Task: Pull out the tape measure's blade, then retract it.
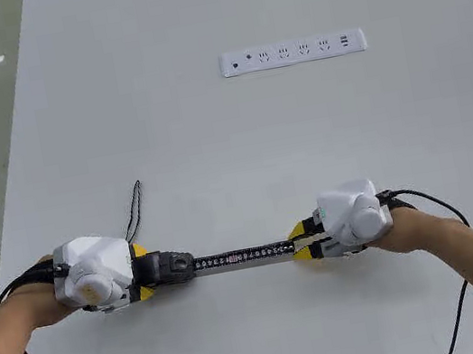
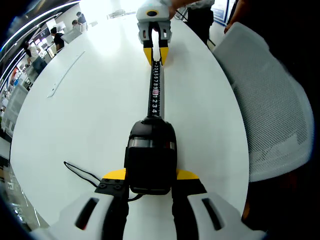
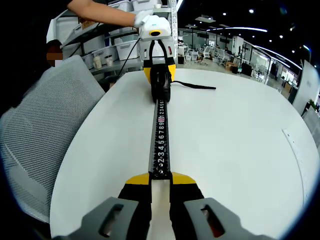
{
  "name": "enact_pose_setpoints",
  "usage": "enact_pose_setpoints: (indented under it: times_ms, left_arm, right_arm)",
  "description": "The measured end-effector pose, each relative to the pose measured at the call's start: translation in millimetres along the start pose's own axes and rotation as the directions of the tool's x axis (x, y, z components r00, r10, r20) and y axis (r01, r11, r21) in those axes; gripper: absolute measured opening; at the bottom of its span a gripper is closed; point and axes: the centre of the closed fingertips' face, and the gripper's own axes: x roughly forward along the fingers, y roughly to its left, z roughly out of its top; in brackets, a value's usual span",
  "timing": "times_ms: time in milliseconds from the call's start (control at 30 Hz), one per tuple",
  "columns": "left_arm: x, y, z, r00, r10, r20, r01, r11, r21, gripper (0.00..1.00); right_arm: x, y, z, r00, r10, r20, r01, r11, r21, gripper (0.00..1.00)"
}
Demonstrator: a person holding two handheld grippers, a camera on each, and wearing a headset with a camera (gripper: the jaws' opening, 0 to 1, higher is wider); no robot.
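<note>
Near side: left gripper (image 1: 155,271) is clamped on the tape measure case (image 2: 150,152). The case is black, boxy with rounded corners, seated between the yellow pads (image 2: 116,174) and lying flat on the worktop (image 1: 212,144). The right gripper (image 1: 301,243) is closed on the free end of the blade (image 1: 241,256); in the right gripper view the blade tip sits right at the yellow jaw tips.

The blade is out and runs straight and flat on bare worktop between the two grippers. It's dark, with white numerals and a red mark partway along. The grippers face each other along the blade line, well apart, each with a black cable (image 1: 434,206) trailing back toward the person.

A grey mesh chair back (image 2: 265,100) stands just off the worktop edge on the person's side.

A thin black wrist cord (image 1: 135,209) comes off the case and lies loose in a narrow loop on the worktop, just beyond the left gripper and clear of the blade.

Worktop is white, matte and smooth, with a rounded edge.

Farther out, a white power strip (image 1: 292,51) lies flat, roughly parallel to the blade and well apart from it.
</note>
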Motion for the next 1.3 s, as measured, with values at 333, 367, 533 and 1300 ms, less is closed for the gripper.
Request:
enact_pose_setpoints:
  times_ms: [333, 367, 533, 1300]
  left_arm:
    - [-0.6, -0.9, 0.3, 1.0000, -0.001, -0.006, 0.001, 1.000, 0.002, 0.29]
    - [-0.5, -0.7, 0.2, 1.0000, -0.002, -0.007, 0.002, 1.000, 0.002, 0.29]
    - [-0.6, -0.3, -0.1, 0.9999, -0.003, -0.010, 0.003, 1.000, 0.001, 0.29]
    - [-0.6, 1.0, 0.5, 0.9996, -0.009, -0.028, 0.009, 1.000, 0.005, 0.29]
  right_arm:
    - [-2.8, 0.7, -5.1, 1.0000, 0.000, -0.004, 0.000, 1.000, 0.001, 0.10]
    - [-3.2, 0.6, -5.6, 1.0000, 0.000, -0.005, 0.000, 1.000, 0.001, 0.10]
    - [-5.5, -0.4, -8.2, 1.0000, -0.001, -0.007, 0.001, 1.000, 0.001, 0.10]
    - [-17.3, 1.1, -22.9, 0.9998, -0.003, -0.019, 0.003, 1.000, 0.015, 0.10]
